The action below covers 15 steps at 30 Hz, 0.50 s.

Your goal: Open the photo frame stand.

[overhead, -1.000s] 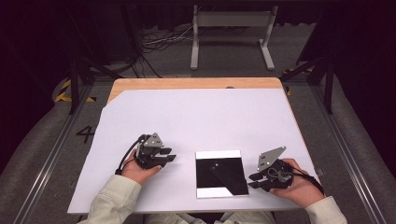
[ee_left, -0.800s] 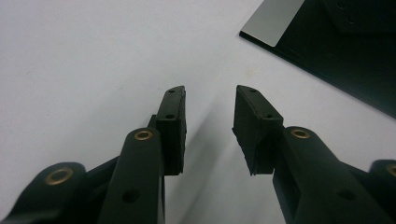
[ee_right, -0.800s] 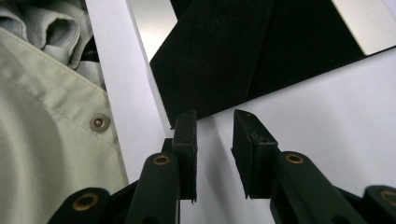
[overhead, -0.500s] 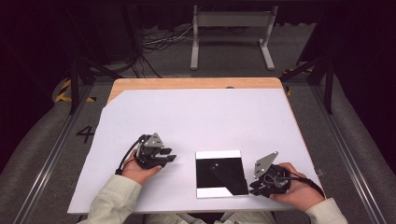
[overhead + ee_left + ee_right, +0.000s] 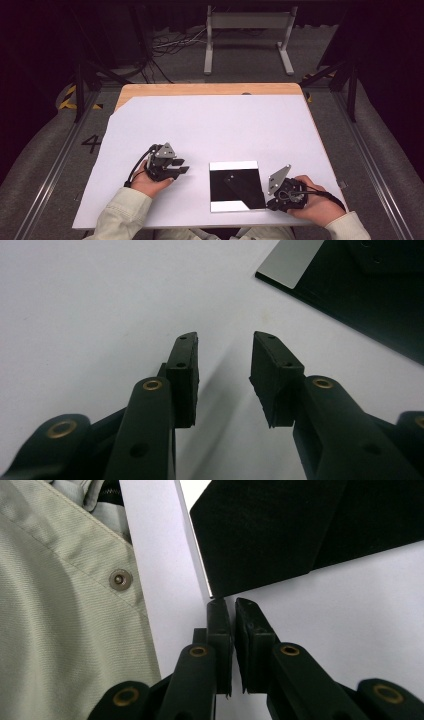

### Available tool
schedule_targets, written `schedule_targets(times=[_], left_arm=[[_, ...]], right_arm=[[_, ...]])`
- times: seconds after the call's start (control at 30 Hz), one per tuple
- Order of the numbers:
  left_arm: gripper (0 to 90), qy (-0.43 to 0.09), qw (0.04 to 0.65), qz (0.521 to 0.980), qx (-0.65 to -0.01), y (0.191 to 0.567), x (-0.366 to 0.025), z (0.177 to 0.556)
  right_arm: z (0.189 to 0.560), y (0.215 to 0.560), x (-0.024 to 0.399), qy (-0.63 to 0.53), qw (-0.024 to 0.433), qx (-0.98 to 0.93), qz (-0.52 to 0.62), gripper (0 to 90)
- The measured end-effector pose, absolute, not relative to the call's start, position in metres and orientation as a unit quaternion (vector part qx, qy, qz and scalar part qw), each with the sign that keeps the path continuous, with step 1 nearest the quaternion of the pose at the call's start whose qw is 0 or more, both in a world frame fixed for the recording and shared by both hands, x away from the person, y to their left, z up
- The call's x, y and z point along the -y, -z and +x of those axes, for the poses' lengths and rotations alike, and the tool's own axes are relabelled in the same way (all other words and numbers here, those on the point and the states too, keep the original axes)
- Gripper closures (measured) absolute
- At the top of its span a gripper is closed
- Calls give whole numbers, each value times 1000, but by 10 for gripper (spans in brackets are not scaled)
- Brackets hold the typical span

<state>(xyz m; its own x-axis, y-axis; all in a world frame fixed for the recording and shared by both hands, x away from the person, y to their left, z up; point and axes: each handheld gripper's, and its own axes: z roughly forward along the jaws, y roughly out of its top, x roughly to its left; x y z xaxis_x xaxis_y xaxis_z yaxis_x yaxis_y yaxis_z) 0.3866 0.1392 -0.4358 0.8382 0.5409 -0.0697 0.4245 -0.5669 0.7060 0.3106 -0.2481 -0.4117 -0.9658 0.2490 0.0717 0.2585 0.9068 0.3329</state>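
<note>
White table (image 5: 210, 125); jacket snap (image 5: 118, 579) beside right tongs (image 5: 231, 602).

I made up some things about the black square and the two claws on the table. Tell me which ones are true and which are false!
1. The black square lies between the two claws. True.
2. The left claw is closed tight. False: its jaws stand apart with nothing between them.
3. The right claw is at a corner of the black square. True: its jaws have just been closing, they are nearly together, and its tips sit right at the near corner.
4. The left claw is touching the black square. False: it rests on the white table cover, apart from the square.
5. The table cover is red. False: it is white.
</note>
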Motion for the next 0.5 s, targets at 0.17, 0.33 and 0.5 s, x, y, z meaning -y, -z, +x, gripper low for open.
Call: schedule_targets(times=[0.17, 0.33, 0.5], left_arm=[[642, -79, 377, 881, -273, 436, -139, 386], [641, -79, 377, 881, -273, 435, -139, 386], [642, -80, 377, 881, -273, 435, -139, 386]], right_arm=[[310, 412, 244, 161, 15, 979, -124, 848], [310, 413, 245, 165, 18, 978, -124, 852], [309, 413, 244, 169, 14, 978, -119, 900]])
